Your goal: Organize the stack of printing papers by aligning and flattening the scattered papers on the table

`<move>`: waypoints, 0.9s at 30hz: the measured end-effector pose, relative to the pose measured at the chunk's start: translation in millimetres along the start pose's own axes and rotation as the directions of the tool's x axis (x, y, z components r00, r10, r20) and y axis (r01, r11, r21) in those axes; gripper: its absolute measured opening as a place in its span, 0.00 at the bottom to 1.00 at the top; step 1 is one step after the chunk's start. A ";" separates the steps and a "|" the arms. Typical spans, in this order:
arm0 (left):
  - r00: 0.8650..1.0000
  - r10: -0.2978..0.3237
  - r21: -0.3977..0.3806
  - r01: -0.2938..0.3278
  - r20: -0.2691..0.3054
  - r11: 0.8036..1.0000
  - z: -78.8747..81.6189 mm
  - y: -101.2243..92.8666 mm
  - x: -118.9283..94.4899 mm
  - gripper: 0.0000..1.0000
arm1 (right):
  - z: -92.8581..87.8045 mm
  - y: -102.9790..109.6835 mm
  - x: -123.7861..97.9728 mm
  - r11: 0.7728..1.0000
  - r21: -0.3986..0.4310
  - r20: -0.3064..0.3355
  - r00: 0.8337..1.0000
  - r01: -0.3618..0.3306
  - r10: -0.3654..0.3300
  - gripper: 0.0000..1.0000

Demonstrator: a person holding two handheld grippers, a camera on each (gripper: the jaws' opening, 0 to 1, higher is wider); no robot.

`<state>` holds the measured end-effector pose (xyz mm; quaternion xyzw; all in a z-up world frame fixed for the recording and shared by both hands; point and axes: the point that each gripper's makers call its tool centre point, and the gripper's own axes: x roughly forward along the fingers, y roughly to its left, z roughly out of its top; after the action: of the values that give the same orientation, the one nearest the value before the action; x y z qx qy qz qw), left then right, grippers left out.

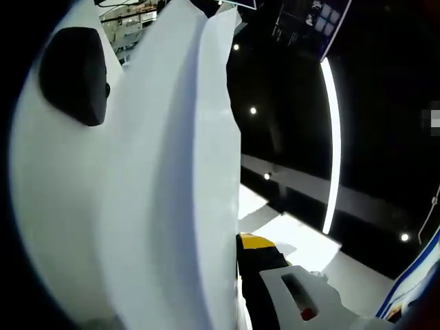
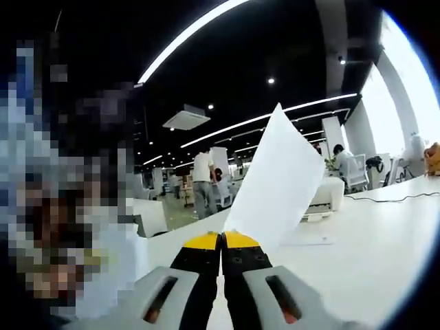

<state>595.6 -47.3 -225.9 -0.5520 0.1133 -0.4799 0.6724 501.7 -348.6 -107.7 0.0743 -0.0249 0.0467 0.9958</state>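
White sheets of paper stood very close before the left gripper view and hid most of its jaws, so their opening I cannot tell. The white table lay below. The right gripper had its jaws pressed together on one raised sheet.

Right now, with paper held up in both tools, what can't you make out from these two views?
- Table stack: left gripper view, blocked by the paper close to the lens.
- Left tool: one yellow-tipped jaw shows beside the paper; the other is behind it, so the grip is unclear.
- Right tool: jaws together at the sheet, whose lower edge they hide.
- Table: near side hidden behind the tool.
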 end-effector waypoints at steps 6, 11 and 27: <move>1.000 0.000 0.000 0.000 0.000 1.000 0.4 0.3 0.1 0.06 | 8.6 6.2 -4.7 1.000 0.020 0.022 0.999 -0.024 0.024 0.00; 1.000 -0.001 0.001 0.001 0.000 1.000 0.6 0.1 0.0 0.06 | 16.4 16.3 -8.1 0.999 0.018 0.039 0.998 -0.044 0.043 0.00; 1.000 -0.003 0.001 0.003 0.002 1.000 0.0 -1.0 -0.4 0.06 | 45.8 44.9 -10.3 0.989 0.039 0.094 0.986 -0.141 0.137 0.00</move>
<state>594.9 -46.9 -225.1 -0.5526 0.1114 -0.4804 0.6719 485.1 -312.2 -56.5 0.0970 -0.0744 0.1132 0.9860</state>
